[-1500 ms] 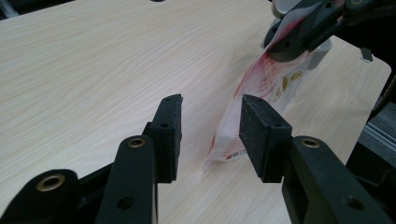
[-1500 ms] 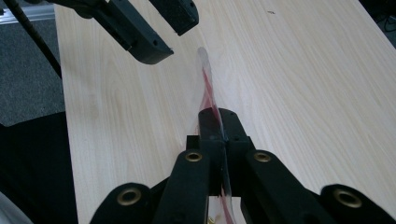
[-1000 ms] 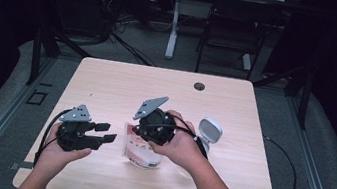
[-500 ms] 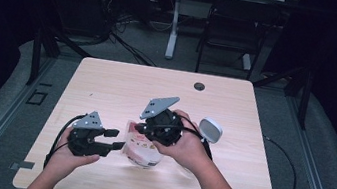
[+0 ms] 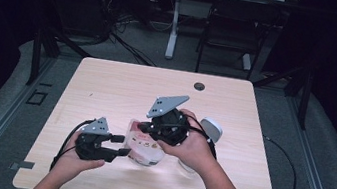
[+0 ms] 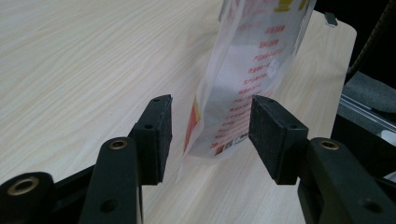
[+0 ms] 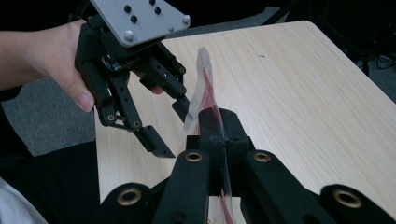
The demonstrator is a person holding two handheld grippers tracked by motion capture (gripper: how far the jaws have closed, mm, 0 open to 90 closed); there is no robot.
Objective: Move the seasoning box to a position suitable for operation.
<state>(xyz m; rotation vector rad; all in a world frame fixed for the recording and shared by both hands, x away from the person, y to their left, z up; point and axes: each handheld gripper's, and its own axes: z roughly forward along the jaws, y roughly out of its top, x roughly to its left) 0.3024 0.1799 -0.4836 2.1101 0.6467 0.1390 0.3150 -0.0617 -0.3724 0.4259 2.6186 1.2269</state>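
High view: right claw point(image 5: 146, 132) tilted down, pinching pouch point(image 5: 145, 144); left claw point(image 5: 121, 145) level, spread around pouch edge.

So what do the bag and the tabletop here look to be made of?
Bag: thin plastic film, glossy, apparently; it is translucent, creased, and printed in red.
Tabletop: pale wood or wood-look laminate, matte; fine straight grain lines run along it. Which of the two, the look leaves open.

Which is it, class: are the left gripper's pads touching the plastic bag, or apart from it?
Apart. In the left gripper view the plastic bag hangs between the open left gripper pads, with bare table showing on each side of its lower edge.
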